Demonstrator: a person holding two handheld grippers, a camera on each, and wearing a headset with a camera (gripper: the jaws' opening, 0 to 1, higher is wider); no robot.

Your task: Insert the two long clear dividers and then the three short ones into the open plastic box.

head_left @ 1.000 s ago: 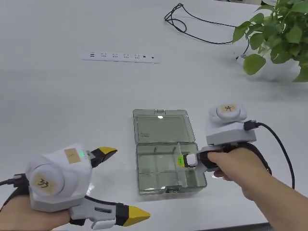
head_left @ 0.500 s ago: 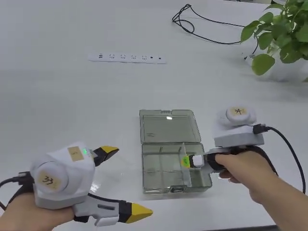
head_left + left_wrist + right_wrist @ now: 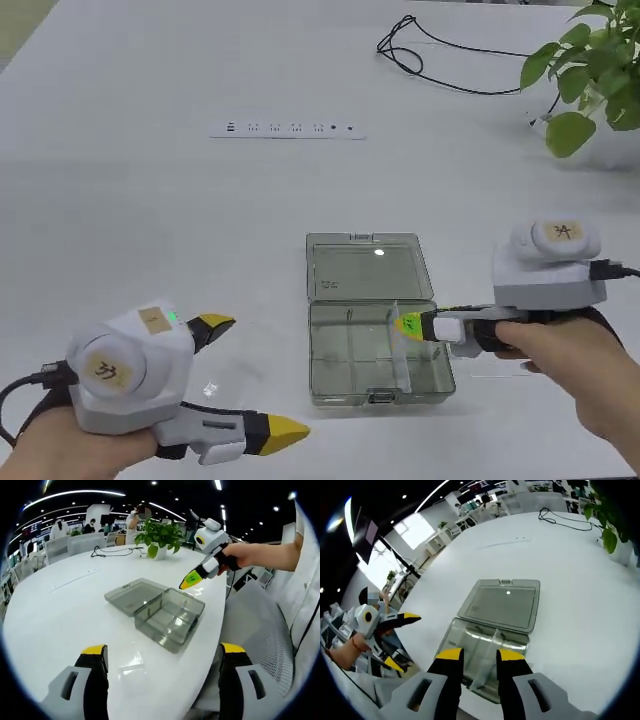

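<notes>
The smoky clear plastic box (image 3: 345, 350) lies open on the white table, its lid (image 3: 370, 268) flat behind it. A clear divider (image 3: 398, 350) stands upright in the tray's right half. My right gripper (image 3: 410, 326) hovers just above that side, jaws a little apart with nothing between them; its own view looks down on the box (image 3: 490, 630). My left gripper (image 3: 250, 377) stands wide open and empty, left of the box and near the front edge. In the left gripper view the box (image 3: 170, 612) lies ahead, with the right gripper (image 3: 190, 581) above its far side. A loose clear piece (image 3: 210, 388) lies between the left jaws.
A white power strip (image 3: 288, 128) lies far back, a black cable (image 3: 440, 60) loops at the back right, and a potted plant (image 3: 590, 70) stands in the far right corner. Another clear piece (image 3: 497, 375) lies on the table right of the box. The table's front edge is close.
My right gripper has drawn back to the right and slightly up from the divider, which stays standing in the box. The head camera shifted; the left gripper held still.
</notes>
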